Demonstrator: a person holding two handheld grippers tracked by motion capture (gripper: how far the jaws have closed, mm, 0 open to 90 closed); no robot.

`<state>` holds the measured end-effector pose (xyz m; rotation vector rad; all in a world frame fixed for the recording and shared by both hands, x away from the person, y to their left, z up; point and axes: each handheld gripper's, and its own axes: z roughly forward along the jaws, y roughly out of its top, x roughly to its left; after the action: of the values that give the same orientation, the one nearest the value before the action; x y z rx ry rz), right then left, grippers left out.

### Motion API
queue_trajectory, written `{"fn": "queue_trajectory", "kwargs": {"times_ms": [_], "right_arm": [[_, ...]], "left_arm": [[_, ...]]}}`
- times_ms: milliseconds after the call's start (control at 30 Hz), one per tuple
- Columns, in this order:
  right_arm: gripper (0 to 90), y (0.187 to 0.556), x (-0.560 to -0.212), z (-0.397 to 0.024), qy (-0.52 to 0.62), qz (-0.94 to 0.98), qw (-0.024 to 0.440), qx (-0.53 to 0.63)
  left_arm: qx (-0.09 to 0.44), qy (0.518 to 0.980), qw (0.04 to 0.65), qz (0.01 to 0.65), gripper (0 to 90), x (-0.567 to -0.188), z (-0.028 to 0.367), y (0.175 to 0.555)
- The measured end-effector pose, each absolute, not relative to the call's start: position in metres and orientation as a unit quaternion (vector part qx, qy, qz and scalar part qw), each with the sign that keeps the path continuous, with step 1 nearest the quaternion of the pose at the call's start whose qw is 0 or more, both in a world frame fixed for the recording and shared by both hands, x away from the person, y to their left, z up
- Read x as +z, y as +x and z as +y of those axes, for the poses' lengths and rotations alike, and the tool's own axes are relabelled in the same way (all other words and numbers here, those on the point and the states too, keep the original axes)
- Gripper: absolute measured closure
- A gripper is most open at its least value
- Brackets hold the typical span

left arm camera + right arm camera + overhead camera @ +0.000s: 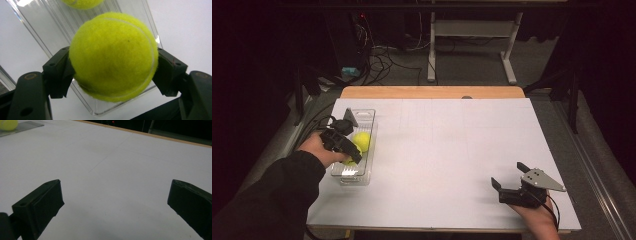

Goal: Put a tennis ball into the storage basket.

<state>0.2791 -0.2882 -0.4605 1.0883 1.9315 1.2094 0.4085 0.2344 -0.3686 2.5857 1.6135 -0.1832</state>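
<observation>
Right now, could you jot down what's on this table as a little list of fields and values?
surface: white table top
container: clear plastic tray, at the table's left side
gripped ball: yellow-green fuzzy tennis ball, clamped between both jaws of the left gripper, over the tray
second ball: another yellow tennis ball, in the tray
right gripper: jaws apart, holding nothing, near the table's front right
</observation>
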Motion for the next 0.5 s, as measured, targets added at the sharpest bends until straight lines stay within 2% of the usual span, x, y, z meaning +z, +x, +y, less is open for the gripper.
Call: {"fn": "queue_trajectory", "kwargs": {"times_ms": [500], "right_arm": [[0.0, 0.279, -0.462, -0.287, 0.41, 0.73, 0.303, 0.456]], "left_arm": [[-0.068, 0.844, 0.037, 0.531, 26.3, -0.387, 0.234, 0.411]]}}
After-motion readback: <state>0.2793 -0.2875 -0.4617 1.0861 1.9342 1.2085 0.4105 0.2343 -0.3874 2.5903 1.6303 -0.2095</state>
